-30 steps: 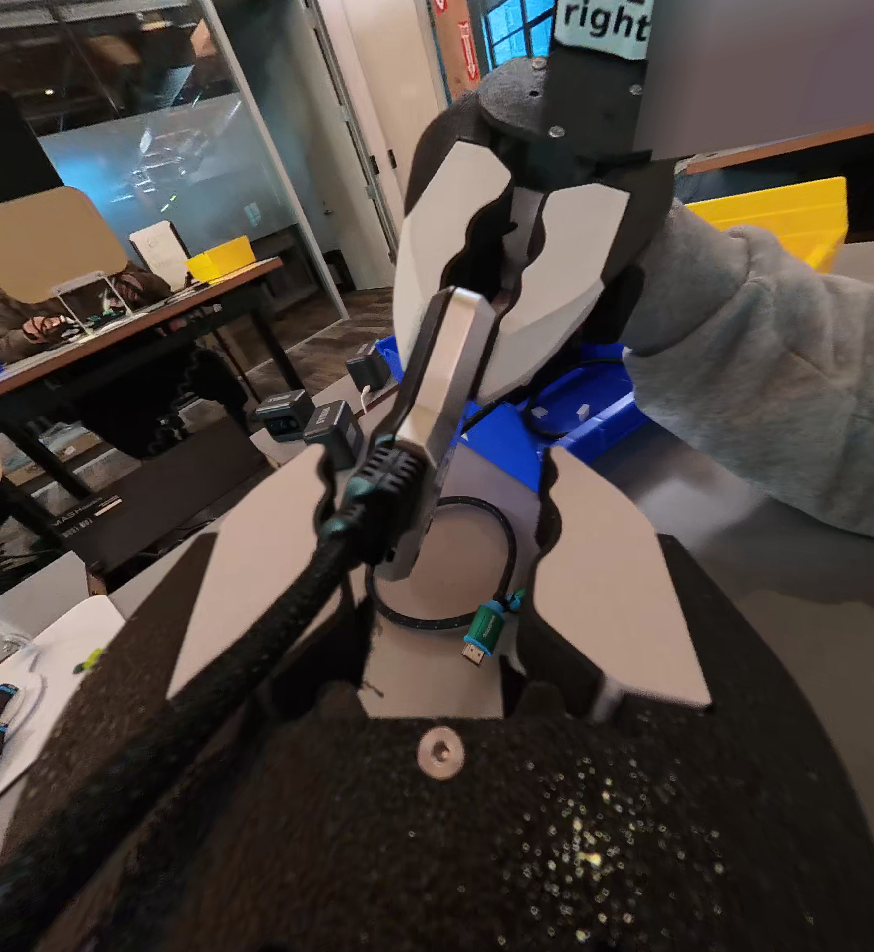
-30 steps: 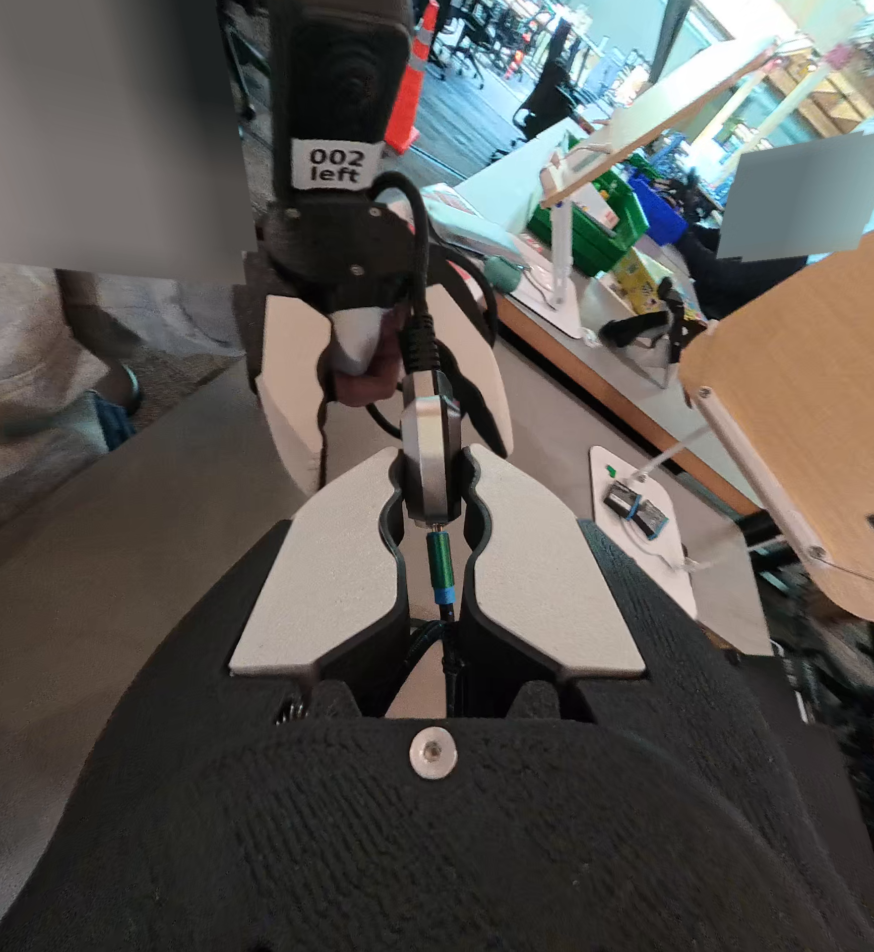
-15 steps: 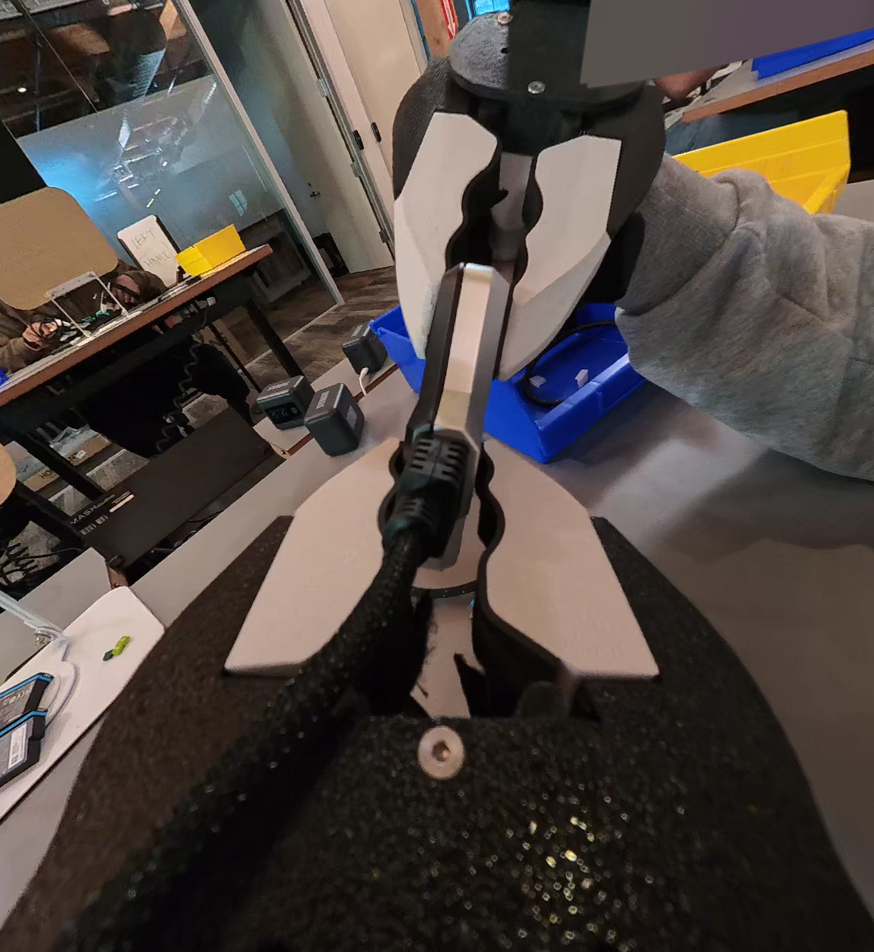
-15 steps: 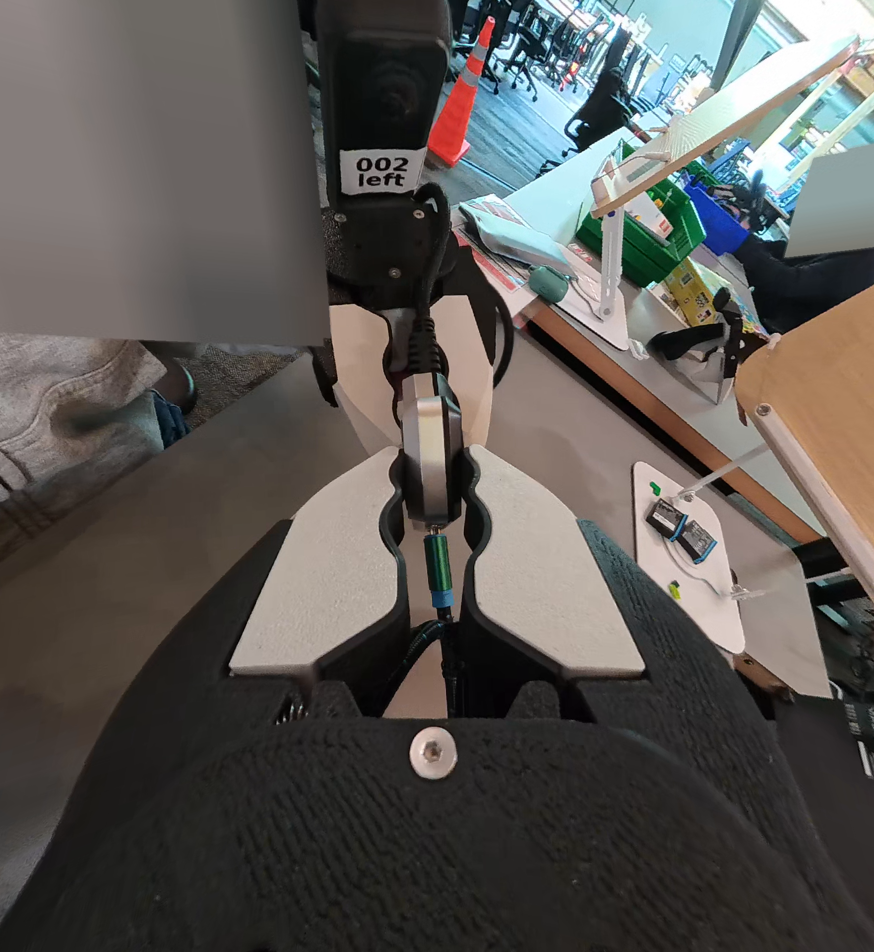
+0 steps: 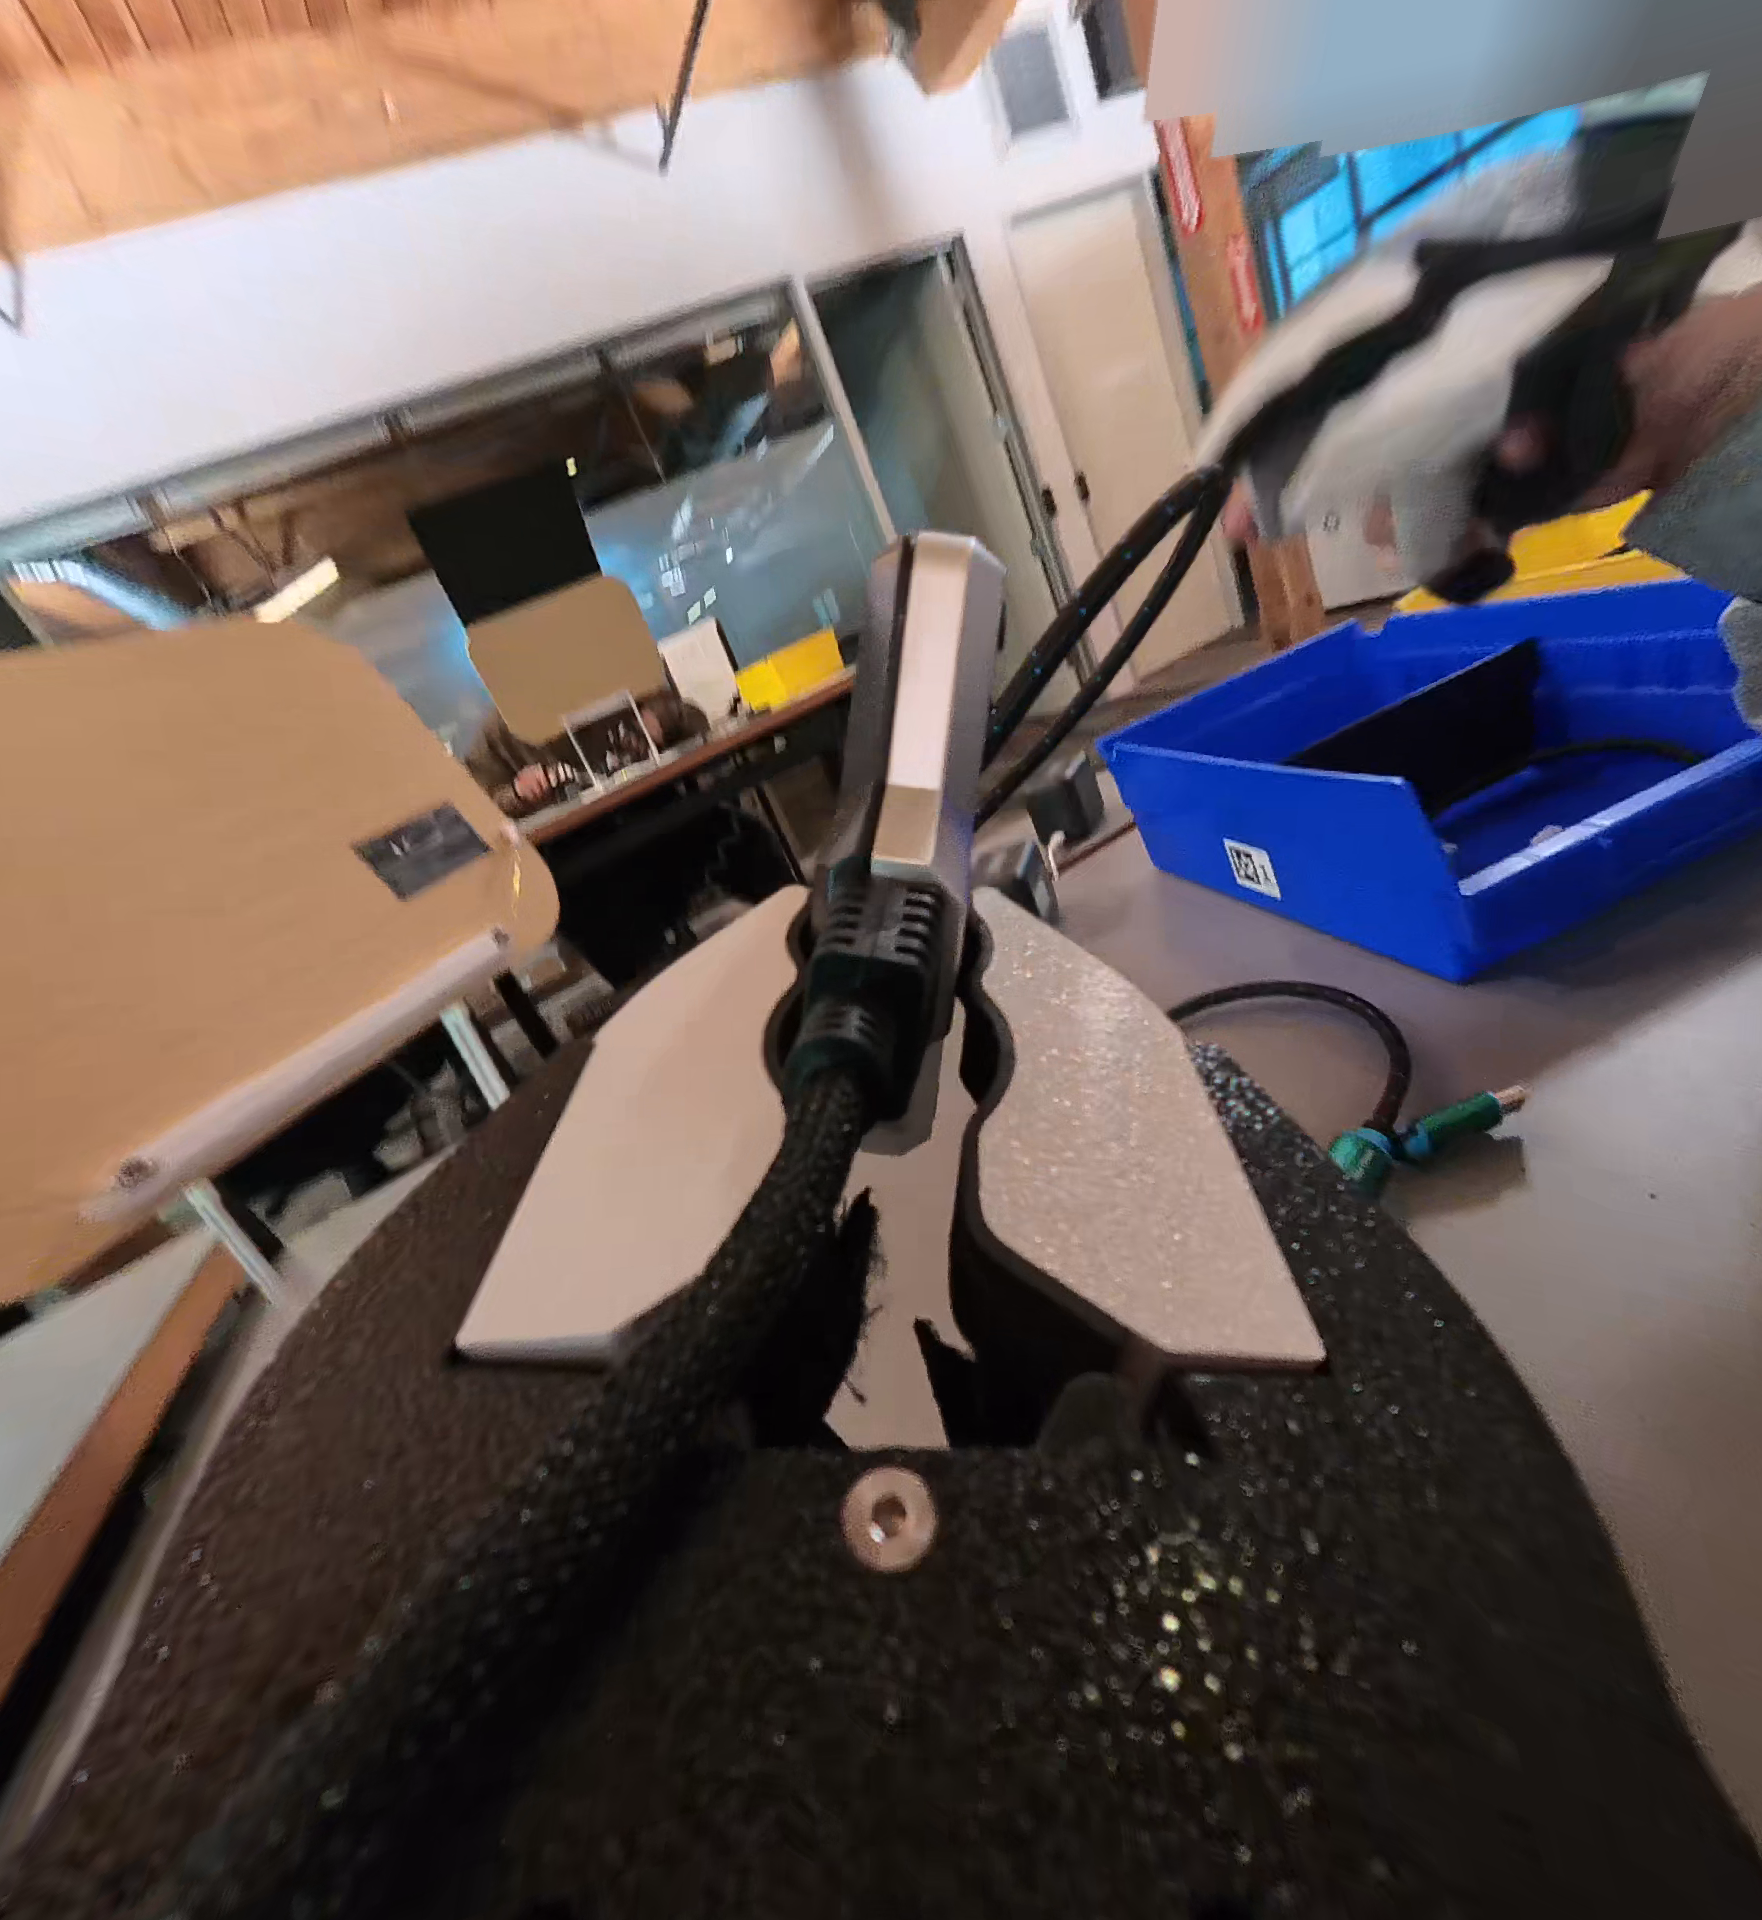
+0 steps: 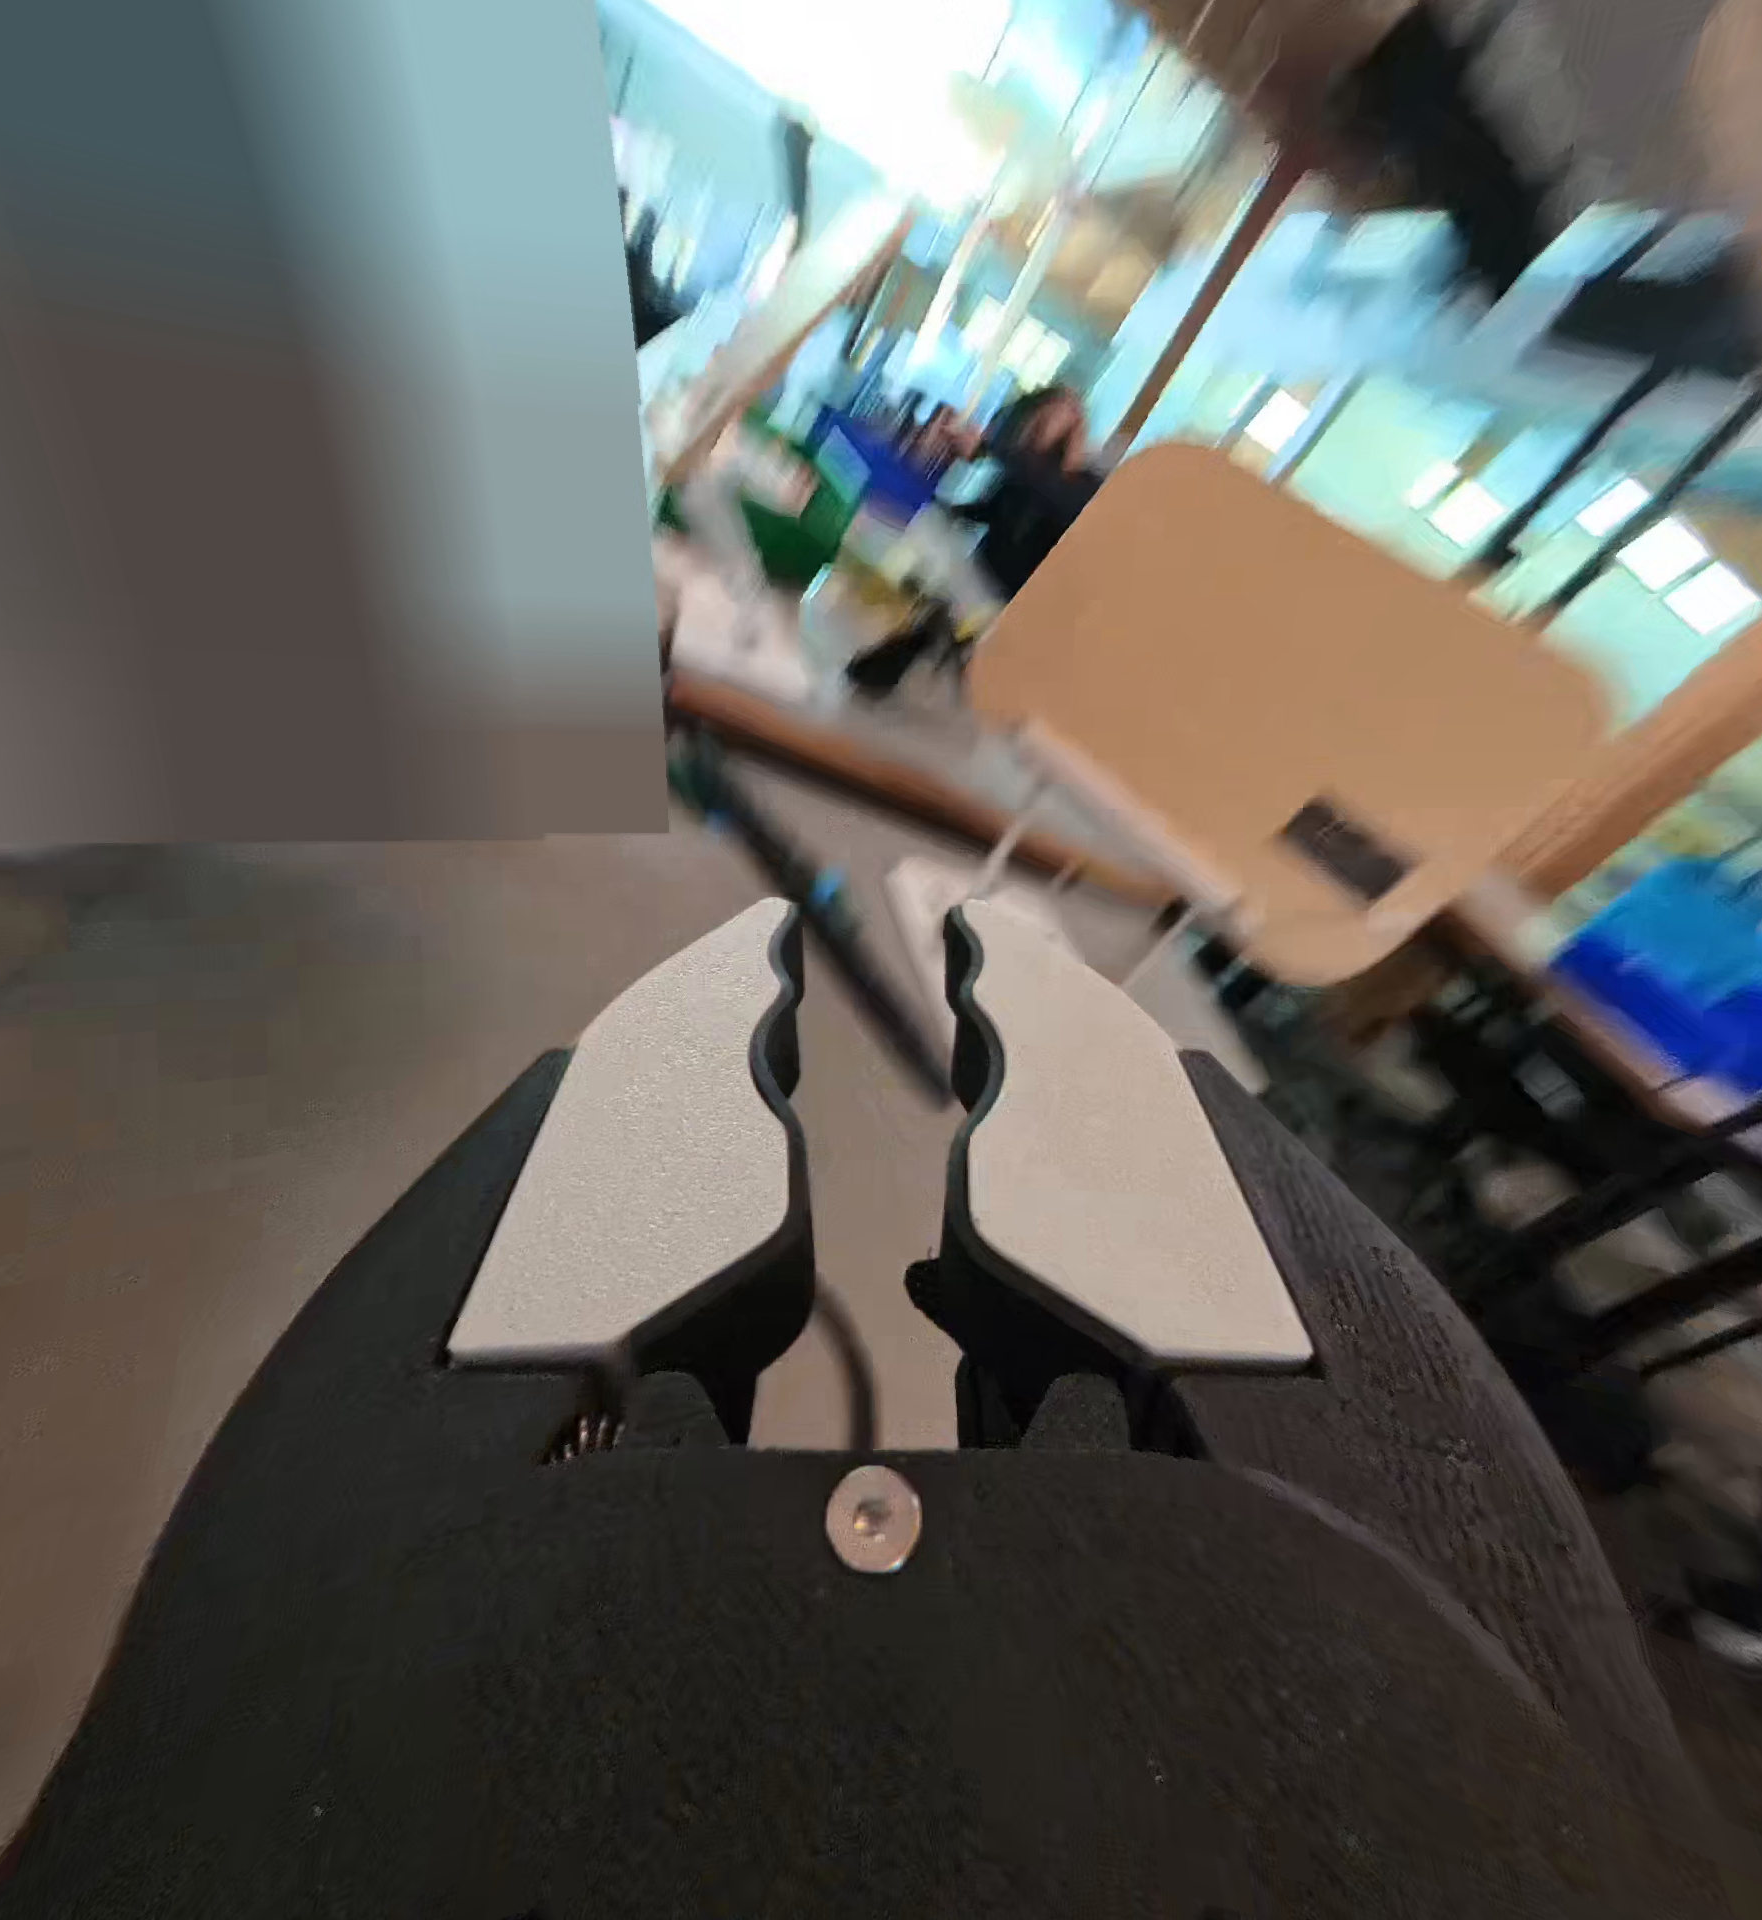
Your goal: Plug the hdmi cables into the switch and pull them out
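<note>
- Biggest thing around is the grey table point(image 5: 1635, 1299) under both grippers, with a tan wooden board point(image 5: 181, 883) off to the left gripper's left.
- Ahead and to the right of the left gripper sits a blue bin point(image 5: 1376, 831) with a dark flat panel and some cable inside.
- The left gripper point(image 5: 882, 971) is clamped nearly closed on a silver adapter block point(image 5: 918, 707), right at the end where the black plug point(image 5: 877, 956) goes in. The block sticks up and forward past the fingertips, and the braided black cable point(image 5: 731, 1247) trails back over the left finger.
- The right gripper point(image 6: 872, 966) has its jaws a little way apart with nothing pressed between them. It's up in the air, ahead-right of the left one. A blurry dark cable point(image 6: 856, 956) passes behind the gap; I can't tell if it touches.
- Smallest bit: a thin cable loop with a green connector point(image 5: 1428, 1127) lying on the table just right of the left gripper.
</note>
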{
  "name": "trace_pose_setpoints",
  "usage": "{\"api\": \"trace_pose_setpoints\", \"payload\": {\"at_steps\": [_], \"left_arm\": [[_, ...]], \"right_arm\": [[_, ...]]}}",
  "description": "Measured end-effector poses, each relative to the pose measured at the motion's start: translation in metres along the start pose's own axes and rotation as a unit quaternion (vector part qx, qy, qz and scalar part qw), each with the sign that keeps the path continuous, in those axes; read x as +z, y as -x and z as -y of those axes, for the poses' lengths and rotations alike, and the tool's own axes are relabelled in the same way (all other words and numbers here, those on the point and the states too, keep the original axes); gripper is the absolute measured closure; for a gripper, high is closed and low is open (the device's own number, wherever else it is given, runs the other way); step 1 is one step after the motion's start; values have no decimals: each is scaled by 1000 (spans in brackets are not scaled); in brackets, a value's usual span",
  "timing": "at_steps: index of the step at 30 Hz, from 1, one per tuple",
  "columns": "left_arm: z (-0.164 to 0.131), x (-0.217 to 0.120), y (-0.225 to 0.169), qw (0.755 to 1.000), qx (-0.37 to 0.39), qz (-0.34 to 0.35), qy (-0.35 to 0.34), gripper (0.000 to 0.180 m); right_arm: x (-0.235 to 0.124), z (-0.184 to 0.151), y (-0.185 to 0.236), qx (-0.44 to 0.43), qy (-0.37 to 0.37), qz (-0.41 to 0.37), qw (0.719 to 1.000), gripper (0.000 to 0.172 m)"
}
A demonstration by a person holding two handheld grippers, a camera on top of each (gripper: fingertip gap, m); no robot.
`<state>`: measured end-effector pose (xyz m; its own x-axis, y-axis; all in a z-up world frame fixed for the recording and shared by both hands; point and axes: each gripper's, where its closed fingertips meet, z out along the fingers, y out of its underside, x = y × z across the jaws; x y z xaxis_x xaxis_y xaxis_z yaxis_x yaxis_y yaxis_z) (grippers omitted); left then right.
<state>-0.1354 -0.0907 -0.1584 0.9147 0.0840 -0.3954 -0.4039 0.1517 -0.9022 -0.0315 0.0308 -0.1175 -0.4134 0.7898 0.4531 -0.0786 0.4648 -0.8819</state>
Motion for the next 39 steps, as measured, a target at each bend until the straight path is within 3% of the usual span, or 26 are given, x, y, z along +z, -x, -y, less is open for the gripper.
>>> {"api": "trace_pose_setpoints", "payload": {"at_steps": [2,5,9,13,21,25,30,39], "left_arm": [[8,-4,3,999,29,-2,-26,157],[16,-7,5,997,41,-7,-66,158],[16,-10,9,995,12,-10,-101,158],[24,-18,12,991,-2,-23,-132,157],[28,-27,18,988,-10,-31,-150,157],[27,-20,9,987,-17,-49,-152,157],[26,-14,-2,987,-14,-67,-144,157],[25,-10,-9,988,-8,-77,-136,157]], "right_arm": [[11,-38,37,40,116,100,987,142],[23,-95,80,78,263,191,943,137],[43,-139,105,119,342,252,897,137],[50,-159,113,92,416,285,858,136],[52,-175,121,106,494,334,795,134],[49,-177,125,124,510,366,769,143],[51,-180,126,122,525,373,755,144],[55,-187,132,90,535,367,756,148]]}}
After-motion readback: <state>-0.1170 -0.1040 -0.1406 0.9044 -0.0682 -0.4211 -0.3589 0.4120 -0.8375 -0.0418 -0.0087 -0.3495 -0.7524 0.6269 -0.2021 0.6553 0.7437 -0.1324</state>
